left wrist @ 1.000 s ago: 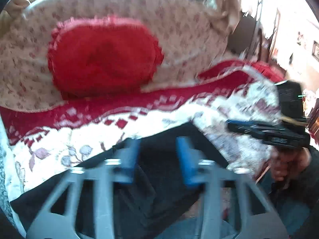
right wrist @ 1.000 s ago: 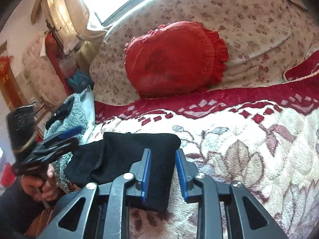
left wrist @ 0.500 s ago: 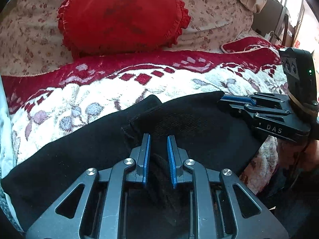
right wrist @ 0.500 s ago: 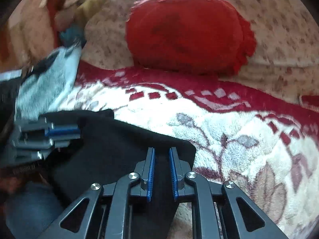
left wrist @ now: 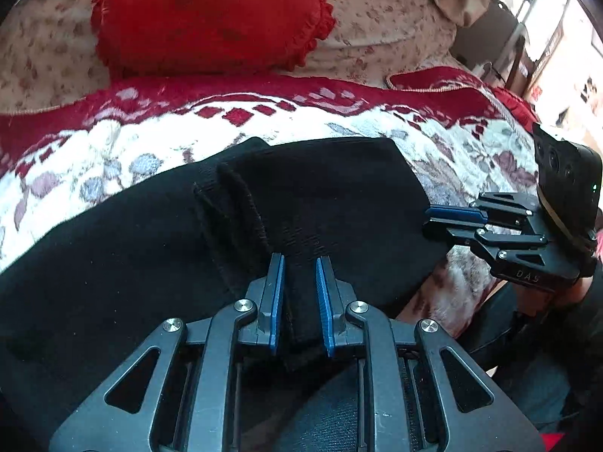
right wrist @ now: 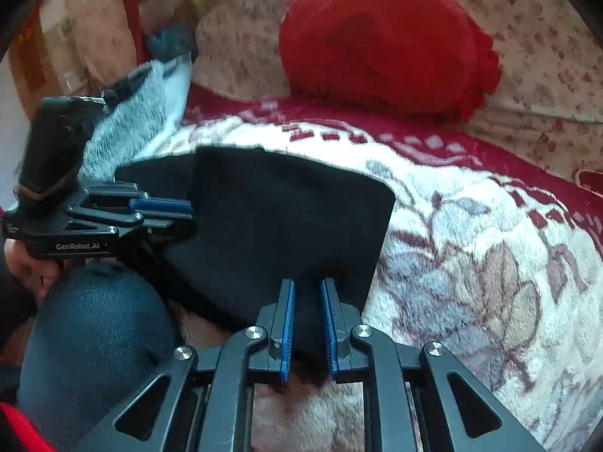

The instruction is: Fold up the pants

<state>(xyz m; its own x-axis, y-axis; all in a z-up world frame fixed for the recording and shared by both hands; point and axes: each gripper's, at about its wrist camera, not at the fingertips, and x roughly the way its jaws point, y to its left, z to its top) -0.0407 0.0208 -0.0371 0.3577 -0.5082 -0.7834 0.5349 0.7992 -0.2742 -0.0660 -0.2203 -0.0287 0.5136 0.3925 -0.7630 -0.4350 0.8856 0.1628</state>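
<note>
The fingers of the left gripper (left wrist: 297, 293) and the right gripper (right wrist: 307, 320) are nearly closed, each pinching the near edge of the black pants (left wrist: 320, 203), folded on the blanket (right wrist: 471, 263).

Pants (left wrist: 158, 248) on blanket (left wrist: 444, 139); cushion (left wrist: 211, 19) behind.

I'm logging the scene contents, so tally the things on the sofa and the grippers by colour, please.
Black: 3, the pants, the left gripper and the right gripper, each clamped on the cloth
Red: 1, the frilled cushion
Red and cream: 1, the patterned blanket
Grey: 1, the fluffy cloth
Total: 6
</note>
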